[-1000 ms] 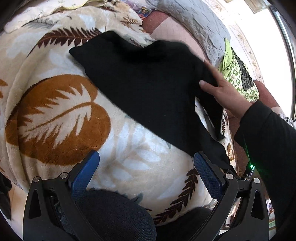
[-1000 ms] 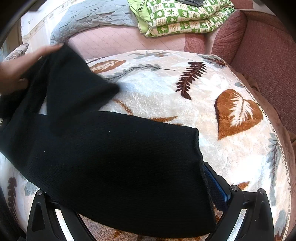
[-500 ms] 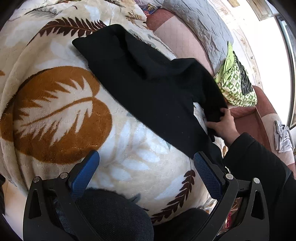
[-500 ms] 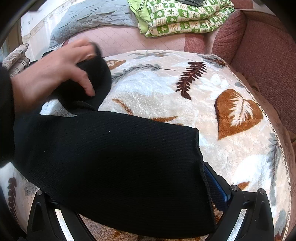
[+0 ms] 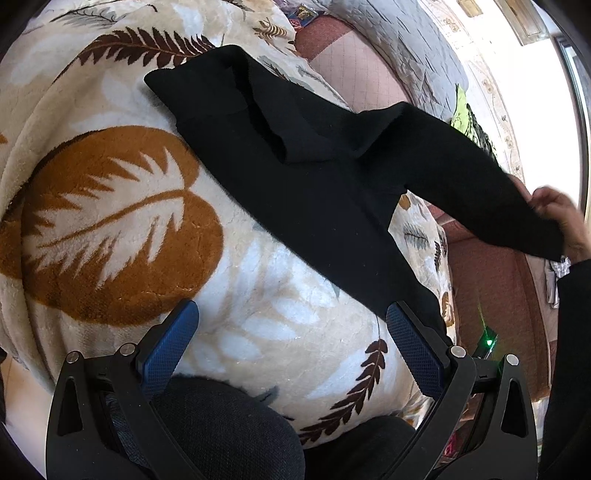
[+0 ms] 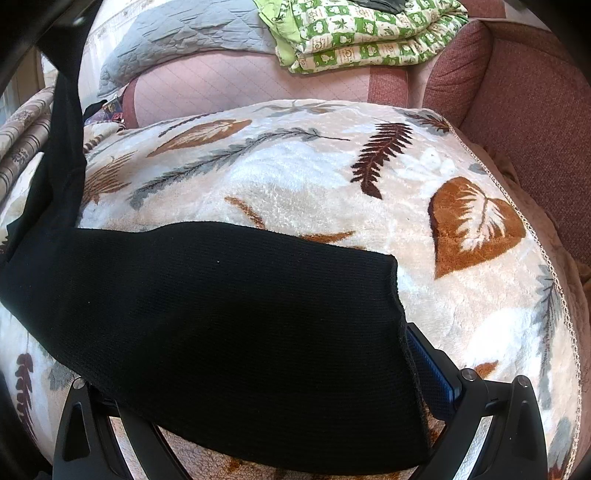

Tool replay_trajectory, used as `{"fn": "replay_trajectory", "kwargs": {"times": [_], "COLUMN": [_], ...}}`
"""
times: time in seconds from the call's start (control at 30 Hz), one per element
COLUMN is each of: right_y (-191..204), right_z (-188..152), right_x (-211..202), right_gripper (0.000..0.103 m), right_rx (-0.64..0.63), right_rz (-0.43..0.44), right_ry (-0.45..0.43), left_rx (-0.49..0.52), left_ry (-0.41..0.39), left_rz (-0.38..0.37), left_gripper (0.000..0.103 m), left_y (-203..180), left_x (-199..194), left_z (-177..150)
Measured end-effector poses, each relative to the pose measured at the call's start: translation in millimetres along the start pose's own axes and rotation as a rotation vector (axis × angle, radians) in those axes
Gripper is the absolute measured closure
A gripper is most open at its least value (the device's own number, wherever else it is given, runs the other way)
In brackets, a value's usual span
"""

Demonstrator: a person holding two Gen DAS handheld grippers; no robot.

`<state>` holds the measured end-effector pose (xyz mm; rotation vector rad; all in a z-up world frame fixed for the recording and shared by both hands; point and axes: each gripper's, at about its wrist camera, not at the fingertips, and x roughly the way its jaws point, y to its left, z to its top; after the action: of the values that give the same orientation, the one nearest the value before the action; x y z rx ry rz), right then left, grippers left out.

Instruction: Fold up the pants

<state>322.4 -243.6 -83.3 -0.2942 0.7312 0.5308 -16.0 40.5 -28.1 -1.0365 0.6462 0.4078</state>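
Leaf-patterned cream blanket (image 5: 110, 206) spread wide, carrying the black pants (image 5: 314, 184) slantwise across its middle

Pink sofa (image 6: 535, 110) beyond the blanket's far and right edges; grey quilt (image 6: 192, 40) and folded green checked bedding (image 6: 369, 33) lying on it, well apart from the pants

Pants: waist end flat near the blanket's far edge in the left wrist view, one leg lying flat down toward the near edge, the other leg lifted clear of the blanket and stretched out past its right edge, pinched at the cuff by a bare hand (image 5: 557, 218)

In the right wrist view, the flat leg (image 6: 221, 314) draped over the right claw (image 6: 258, 413), hem edge just beside the blue pad (image 6: 432, 373) of one finger, the other finger hidden under cloth; spread wide, fabric lying over rather than pinched between

Left claw (image 5: 291, 347) spread wide above the blanket's near edge, nothing between its blue pads (image 5: 170, 343), right-hand pad close beside the flat leg's edge

Small green light (image 5: 489, 341) glowing near the blanket's right edge
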Motion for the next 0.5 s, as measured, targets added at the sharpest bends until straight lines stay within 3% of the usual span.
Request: {"fn": "replay_trajectory", "kwargs": {"times": [0.33,0.5], "right_y": [0,1], "right_z": [0,0], "right_x": [0,0], "right_gripper": [0.0,0.0], "right_rx": [-0.002,-0.008], "right_rz": [0.0,-0.003], "right_ry": [0.001,0.009], "left_rx": [-0.001,0.039], "left_ry": [-0.014,-0.09], "left_rz": [0.008,-0.093], "left_gripper": [0.001,0.001], "left_y": [-1,-5], "left_x": [-4,-29], "left_z": [3,12]}}
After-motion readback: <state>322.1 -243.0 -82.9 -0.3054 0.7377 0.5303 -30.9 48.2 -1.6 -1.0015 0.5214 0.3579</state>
